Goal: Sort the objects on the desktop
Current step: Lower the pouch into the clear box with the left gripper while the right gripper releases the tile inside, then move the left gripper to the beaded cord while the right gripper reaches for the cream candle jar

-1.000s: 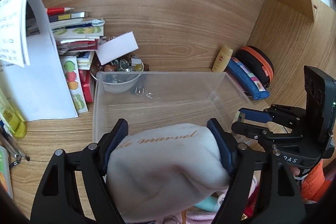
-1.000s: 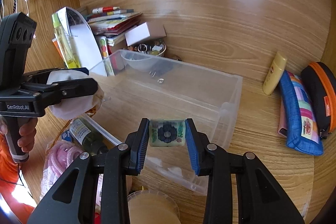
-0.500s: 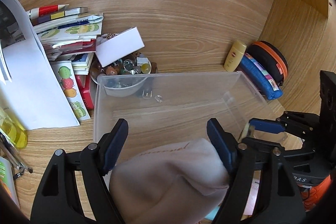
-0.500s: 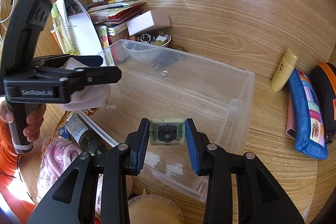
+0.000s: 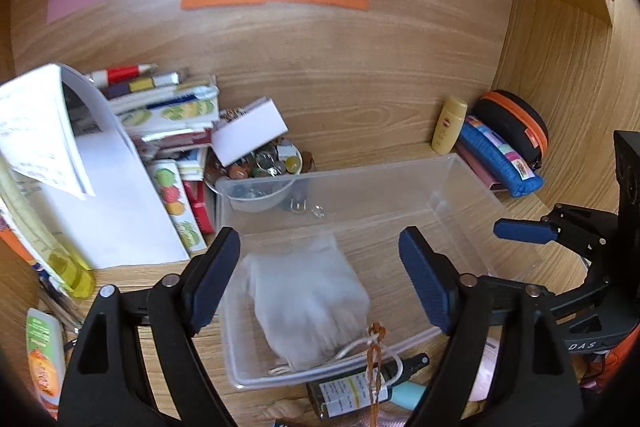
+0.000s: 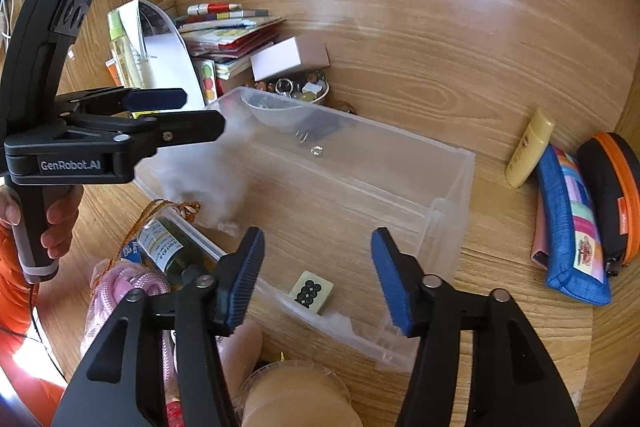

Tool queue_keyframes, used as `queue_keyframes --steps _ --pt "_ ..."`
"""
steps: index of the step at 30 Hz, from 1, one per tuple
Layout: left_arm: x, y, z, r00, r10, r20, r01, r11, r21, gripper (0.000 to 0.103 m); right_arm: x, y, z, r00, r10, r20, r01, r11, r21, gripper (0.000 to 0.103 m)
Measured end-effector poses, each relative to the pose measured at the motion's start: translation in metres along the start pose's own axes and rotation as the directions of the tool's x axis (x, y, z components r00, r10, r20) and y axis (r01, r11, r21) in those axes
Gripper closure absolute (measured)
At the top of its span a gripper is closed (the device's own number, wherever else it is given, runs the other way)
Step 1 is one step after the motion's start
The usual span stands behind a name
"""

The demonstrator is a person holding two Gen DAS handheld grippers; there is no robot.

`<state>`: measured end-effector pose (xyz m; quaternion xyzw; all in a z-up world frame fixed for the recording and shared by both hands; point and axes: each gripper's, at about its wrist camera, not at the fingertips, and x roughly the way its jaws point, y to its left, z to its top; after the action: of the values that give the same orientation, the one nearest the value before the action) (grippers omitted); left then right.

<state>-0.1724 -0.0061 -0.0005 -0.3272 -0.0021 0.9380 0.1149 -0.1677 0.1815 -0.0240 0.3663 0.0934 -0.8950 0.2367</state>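
Clear plastic bin (image 5: 460, 187) holds a white drawstring pouch (image 5: 308, 303) and a mahjong tile (image 6: 311, 291); left gripper (image 5: 320, 279) and right gripper (image 6: 318, 277) both opening, nothing gripped.

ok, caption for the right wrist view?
Right gripper opening over a mahjong tile lying in the clear bin.

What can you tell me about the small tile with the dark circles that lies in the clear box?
The tile is a small, thick rectangular block, pale cream on its face with a greenish edge, and looks like hard plastic. Its face bears rows of dark round dots. It lies flat, face up, turned at a slant, on the floor of the clear plastic box near the front wall. Nothing grips it: the right claw above is opening.
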Motion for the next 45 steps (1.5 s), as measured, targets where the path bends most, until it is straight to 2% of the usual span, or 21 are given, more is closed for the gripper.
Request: queue_keyframes --steps 7,15,18,20,26,32,35,39,42,45 --pt "-0.025 0.008 -0.005 0.998 0.042 0.049 -0.042 0.999 -0.003 0.011 -0.021 0.001 -0.002 0.999 -0.016 0.043 0.015 1.000 0.022 0.039" --pt "-0.048 0.024 -0.026 0.994 0.094 0.055 -0.092 0.995 -0.028 0.007 -0.048 0.002 -0.013 0.995 -0.048 0.093 0.043 0.998 0.053 0.031" --pt "-0.054 0.030 -0.038 0.993 0.108 0.042 -0.106 0.993 -0.047 0.007 -0.059 0.005 -0.020 0.993 -0.052 0.102 0.046 0.998 0.053 0.027" --pt "-0.056 0.032 -0.047 0.993 0.116 0.025 -0.114 0.992 -0.058 0.006 -0.065 0.008 -0.025 0.992 -0.058 0.112 0.053 0.997 0.051 0.021" --pt "-0.058 0.034 -0.077 0.990 0.141 -0.024 -0.142 0.988 -0.064 0.006 -0.078 0.014 -0.039 0.989 -0.064 0.131 0.057 0.997 0.057 0.021" --pt "-0.058 0.039 -0.105 0.981 0.175 -0.078 -0.180 0.981 -0.066 0.006 -0.081 0.014 -0.056 0.991 -0.069 0.115 0.061 0.995 0.075 0.021" --pt "-0.058 0.044 -0.119 0.980 0.158 -0.117 -0.170 0.980 -0.099 0.006 -0.081 0.011 -0.065 0.992 -0.070 0.101 0.060 0.994 0.091 0.021" --pt "-0.068 0.036 -0.131 0.985 0.124 -0.119 -0.138 0.983 -0.119 0.006 -0.079 0.008 -0.075 0.994 -0.077 0.082 0.068 0.991 0.112 0.021" --pt "-0.075 0.025 -0.138 0.989 0.098 -0.107 -0.110 0.988 -0.112 0.006 -0.080 0.006 -0.082 0.994 -0.079 0.076 0.069 0.989 0.130 0.021" --pt "-0.080 0.014 -0.151 0.988 0.104 -0.114 -0.114 0.990 -0.086 0.005 -0.082 0.002 -0.087 0.995 -0.072 0.075 0.060 0.987 0.152 0.021"
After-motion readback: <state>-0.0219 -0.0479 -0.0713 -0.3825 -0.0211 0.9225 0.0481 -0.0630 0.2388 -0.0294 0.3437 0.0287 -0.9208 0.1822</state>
